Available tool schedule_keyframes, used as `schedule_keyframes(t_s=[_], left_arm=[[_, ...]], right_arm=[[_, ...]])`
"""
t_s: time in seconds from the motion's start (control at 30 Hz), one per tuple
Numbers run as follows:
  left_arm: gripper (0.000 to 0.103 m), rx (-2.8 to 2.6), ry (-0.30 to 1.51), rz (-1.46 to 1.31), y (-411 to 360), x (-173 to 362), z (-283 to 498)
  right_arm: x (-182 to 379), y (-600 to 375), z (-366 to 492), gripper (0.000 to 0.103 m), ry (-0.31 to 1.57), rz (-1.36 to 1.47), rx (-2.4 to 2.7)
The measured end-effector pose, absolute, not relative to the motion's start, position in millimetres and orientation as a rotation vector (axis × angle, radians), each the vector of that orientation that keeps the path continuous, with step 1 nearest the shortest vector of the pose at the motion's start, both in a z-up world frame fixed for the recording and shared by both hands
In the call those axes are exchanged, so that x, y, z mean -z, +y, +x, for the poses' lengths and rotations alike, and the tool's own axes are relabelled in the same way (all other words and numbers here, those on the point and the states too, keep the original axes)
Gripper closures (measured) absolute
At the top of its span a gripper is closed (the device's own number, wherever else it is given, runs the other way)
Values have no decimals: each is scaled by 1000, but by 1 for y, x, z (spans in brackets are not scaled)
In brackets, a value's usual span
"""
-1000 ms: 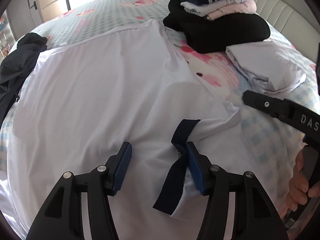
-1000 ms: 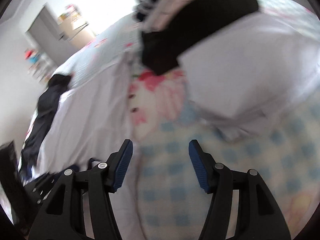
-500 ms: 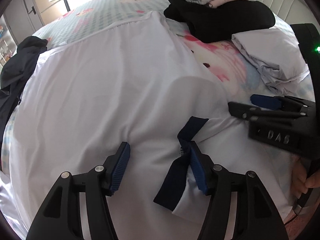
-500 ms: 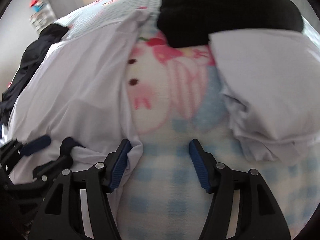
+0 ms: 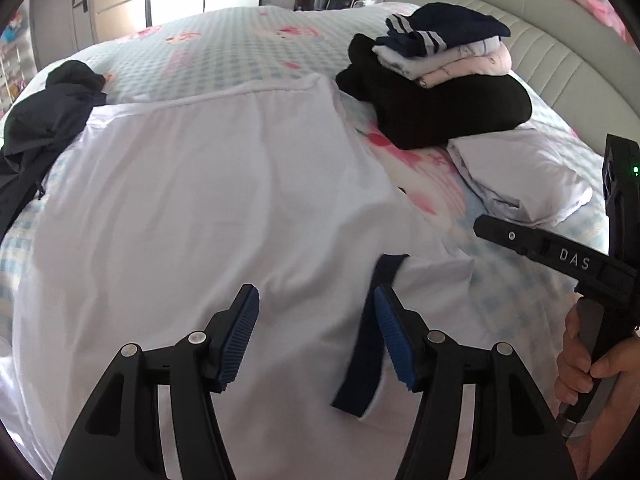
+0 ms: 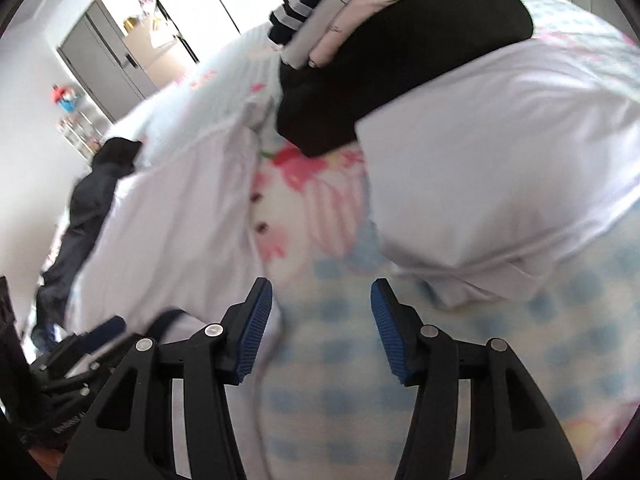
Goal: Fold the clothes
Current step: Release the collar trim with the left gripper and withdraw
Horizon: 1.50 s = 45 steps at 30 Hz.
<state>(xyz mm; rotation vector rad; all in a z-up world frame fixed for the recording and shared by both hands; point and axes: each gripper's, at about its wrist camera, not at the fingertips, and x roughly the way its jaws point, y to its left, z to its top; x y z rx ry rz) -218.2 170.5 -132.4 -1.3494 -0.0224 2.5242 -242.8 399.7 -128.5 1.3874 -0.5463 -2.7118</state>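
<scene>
A large white garment point(image 5: 208, 208) lies spread flat across the bed, with a dark navy strap point(image 5: 368, 336) at its near right edge. My left gripper point(image 5: 316, 328) hovers open just above that near edge, the strap beside its right finger, nothing pinched. My right gripper point(image 6: 320, 320) hangs over the blue checked bedsheet point(image 6: 344, 380) just right of the garment's edge point(image 6: 180, 220); its jaws are closing with only sheet below them. In the left wrist view the right gripper's black body point(image 5: 560, 260) shows at the right, a hand around its handle.
A stack of folded clothes point(image 5: 436, 80) on a black garment sits at the back right, with a folded white piece point(image 5: 516, 176) in front of it. A dark crumpled garment point(image 5: 44, 120) lies at the left edge. A padded headboard point(image 5: 540, 40) borders the bed.
The left gripper lifted and pulled back slightly, its jaws a little wider. The right gripper swung in toward the garment's corner, then back out to the right, and its jaws narrowed.
</scene>
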Motion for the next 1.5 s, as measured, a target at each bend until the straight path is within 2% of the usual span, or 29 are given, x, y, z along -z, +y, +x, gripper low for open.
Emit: schedule_keyframes(t_s=[0.1,0.17,0.27,0.3,0.37,0.47,0.6,0.73,0.83,0.87,0.93,1.03,1.13,1.2,1.3,1.43,1.5], left_arm=[[41,-2516,-19,-1369,164,133,-219],[41,-2508,-7,-1393,159,137,-215],[41,-2518,95,-1496,157,155,-216],[41,-2516,98,-1513,154,157,-216],[41,-2526,-12,-1496,141,149,-213],[41,-2535,-128,-1445,127,134,-206],[41,-2524,-78,-1319,141,117,-190],[41,-2469,2,-1261,164,113,-181],[40,-2489,156,-1392,173,132,-185],[39,-2502,189,-1424,171,138,-185],[38,-2513,125,-1462,158,142,-186],[37,-2489,-100,-1477,138,139,-188],[37,-2440,-204,-1356,143,126,-184],[37,-2413,-197,-1303,154,124,-181],[37,-2395,-87,-1361,173,135,-182],[37,-2407,51,-1363,181,136,-175],[37,-2401,49,-1370,175,135,-170]], right_arm=[[139,369,-265,50,-482,1410,2638],[147,353,-268,49,-357,1475,2647],[152,343,-270,50,-233,1527,2701],[150,348,-269,50,-260,1529,2716],[142,358,-264,50,-344,1478,2718],[113,372,-239,50,-472,1304,2748],[93,372,-205,46,-624,1207,2727],[104,352,-173,46,-586,1316,2710],[122,345,-150,46,-581,1443,2660],[128,342,-147,46,-528,1495,2676],[137,340,-142,46,-442,1571,2709],[136,345,-132,46,-476,1569,2718],[135,346,-123,46,-496,1561,2732],[133,340,-118,46,-424,1556,2764],[142,335,-120,45,-333,1630,2793],[132,337,-114,46,-399,1538,2830],[131,335,-111,45,-403,1519,2828]])
